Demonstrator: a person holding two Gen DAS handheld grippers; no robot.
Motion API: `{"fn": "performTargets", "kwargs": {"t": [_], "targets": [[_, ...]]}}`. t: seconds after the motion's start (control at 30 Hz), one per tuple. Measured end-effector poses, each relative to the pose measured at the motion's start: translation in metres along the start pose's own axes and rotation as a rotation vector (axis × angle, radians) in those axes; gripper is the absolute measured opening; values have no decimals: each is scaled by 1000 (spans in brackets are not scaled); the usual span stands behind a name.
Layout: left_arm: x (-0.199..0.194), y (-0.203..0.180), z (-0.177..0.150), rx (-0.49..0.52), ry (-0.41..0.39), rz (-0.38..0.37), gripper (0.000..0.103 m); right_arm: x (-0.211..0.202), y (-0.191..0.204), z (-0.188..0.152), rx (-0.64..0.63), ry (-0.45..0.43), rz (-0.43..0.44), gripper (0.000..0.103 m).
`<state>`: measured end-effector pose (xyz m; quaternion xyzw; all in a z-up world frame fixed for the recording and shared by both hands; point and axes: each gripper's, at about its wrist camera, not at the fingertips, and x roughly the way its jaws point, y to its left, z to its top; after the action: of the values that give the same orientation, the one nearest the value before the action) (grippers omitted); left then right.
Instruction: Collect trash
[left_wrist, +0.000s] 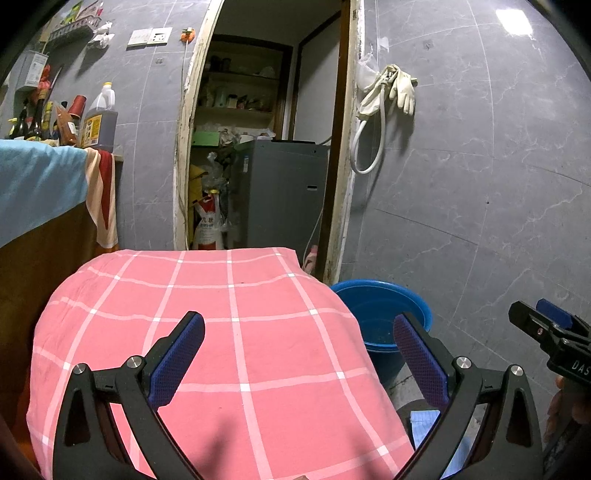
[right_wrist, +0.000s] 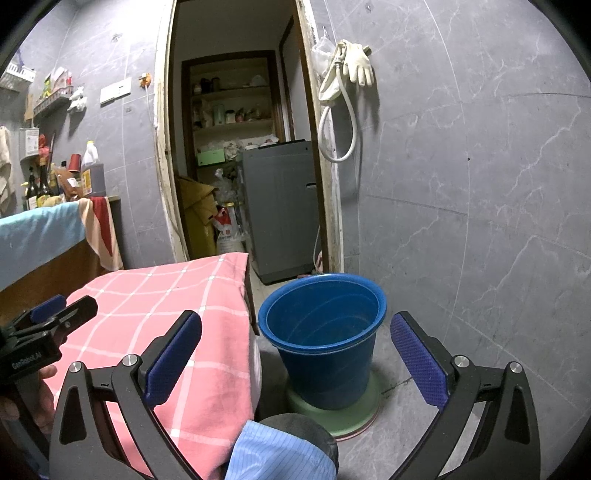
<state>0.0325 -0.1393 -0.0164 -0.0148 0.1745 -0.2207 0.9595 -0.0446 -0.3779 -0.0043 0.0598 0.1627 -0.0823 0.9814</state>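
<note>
My left gripper (left_wrist: 299, 321) is open above a table covered with a pink checked cloth (left_wrist: 221, 332), with nothing between its blue pads. My right gripper (right_wrist: 295, 319) is also open and holds nothing; it hovers just in front of a blue plastic bucket (right_wrist: 325, 354) that stands on the floor to the right of the table. The bucket's inside looks dark and bare as far as I can see. Each gripper shows at the edge of the other's view: the right gripper (left_wrist: 546, 325) and the left gripper (right_wrist: 62, 310). No loose trash shows on the cloth.
The bucket rests on a green round base (right_wrist: 354, 417). Behind the table, a doorway opens onto a grey washing machine (right_wrist: 280, 206) and cluttered shelves. Bottles stand on a counter (left_wrist: 55, 122) at the left. Gloves and a hose (left_wrist: 391, 92) hang on the grey tiled wall. Light-blue striped fabric (right_wrist: 273, 458) lies at the bottom.
</note>
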Motion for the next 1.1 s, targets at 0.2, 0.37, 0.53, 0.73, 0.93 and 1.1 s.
{"fn": "performTargets", "kwargs": {"t": [0.2,0.37,0.53,0.73,0.93,1.1], "targets": [[0,0,0,1,0,0,100,0,0,0,-1,0,-1,103],[-1,1,0,0,1,0,100,0,0,0,0,0,0,103],[-1,1,0,0,1,-1,100,0,0,0,0,0,0,103],[-1,2,0,0,0,-1,100,0,0,0,1,0,-1,103],[-1,2,0,0,0,-1,100,0,0,1,-1,0,0,103],[-1,3,1,0,1,-2,100,0,1,1,0,1,-1,103]]}}
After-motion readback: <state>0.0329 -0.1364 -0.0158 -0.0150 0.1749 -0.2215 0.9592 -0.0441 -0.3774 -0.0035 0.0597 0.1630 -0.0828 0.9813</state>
